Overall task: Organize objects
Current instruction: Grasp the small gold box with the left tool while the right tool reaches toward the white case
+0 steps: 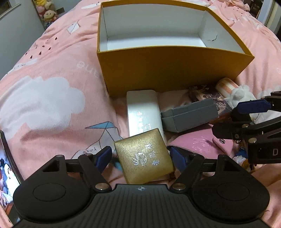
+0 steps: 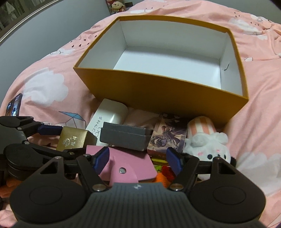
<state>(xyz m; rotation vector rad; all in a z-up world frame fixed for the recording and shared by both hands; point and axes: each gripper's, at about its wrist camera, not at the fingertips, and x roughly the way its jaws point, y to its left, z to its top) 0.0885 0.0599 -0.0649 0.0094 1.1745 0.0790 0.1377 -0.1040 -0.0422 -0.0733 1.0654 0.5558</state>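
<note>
A big orange box (image 1: 175, 73) (image 2: 166, 94) with a bare white inside stands open on the pink bedsheet (image 1: 52, 70). In front of it lie a white case (image 1: 142, 108) (image 2: 107, 115), a grey box (image 1: 189, 117) (image 2: 126, 138), a small gold box (image 1: 144, 157) (image 2: 75, 140) and a pink pouch (image 1: 198, 143) (image 2: 126, 164). My left gripper (image 1: 140, 157) (image 2: 65, 142) is open astride the gold box, its pads clear of the sides. My right gripper (image 2: 136, 157) (image 1: 235, 119) is open over the pink pouch, with a gap at its right pad.
A picture-printed pack (image 2: 168, 136) and a white plush with a striped cup (image 2: 207, 145) lie right of the grey box. Colourful knitted bits (image 2: 163, 173) sit under the right gripper. A lit phone (image 1: 7, 166) lies at the far left. Stuffed toys (image 1: 47, 14) stand behind the bed.
</note>
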